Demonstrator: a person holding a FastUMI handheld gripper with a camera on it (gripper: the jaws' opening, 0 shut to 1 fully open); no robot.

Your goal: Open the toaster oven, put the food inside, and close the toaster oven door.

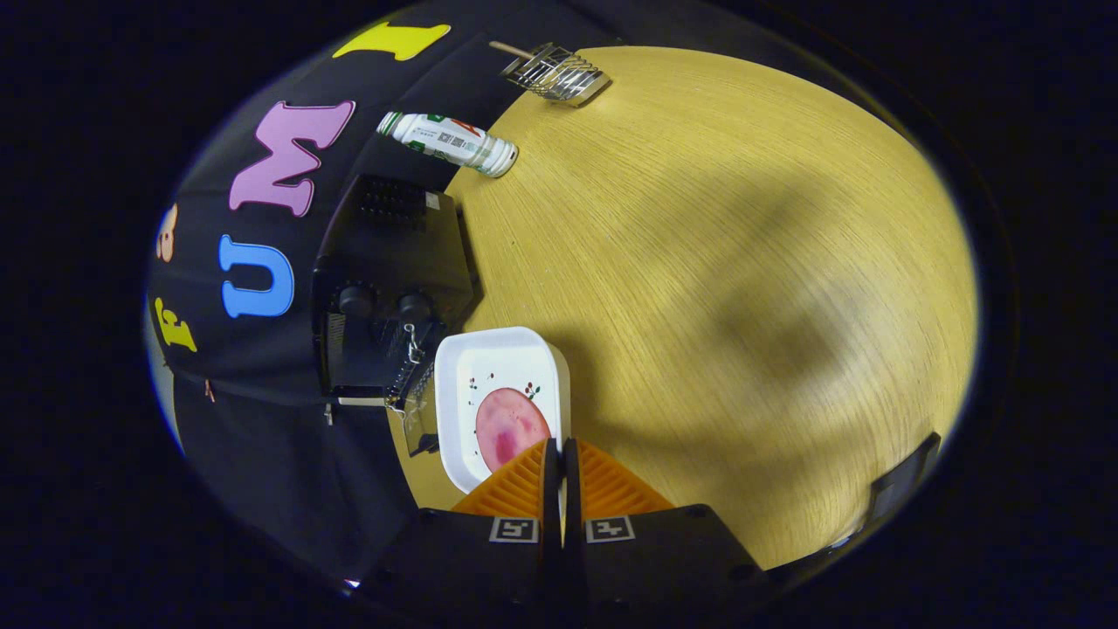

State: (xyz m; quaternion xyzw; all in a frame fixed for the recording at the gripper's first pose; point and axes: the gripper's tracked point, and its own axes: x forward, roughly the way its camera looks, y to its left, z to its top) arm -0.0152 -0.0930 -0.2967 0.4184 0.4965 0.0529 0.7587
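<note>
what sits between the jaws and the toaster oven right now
In the gripper view, the white tray holding the pink food slice lies just ahead of the nearly closed gripper, with the toaster oven beyond it.

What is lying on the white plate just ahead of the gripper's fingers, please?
A round pink slice of food lies on the white plate, with small dark specks beside it. The nearly shut gripper covers the slice's near edge and the plate's near rim.
</note>
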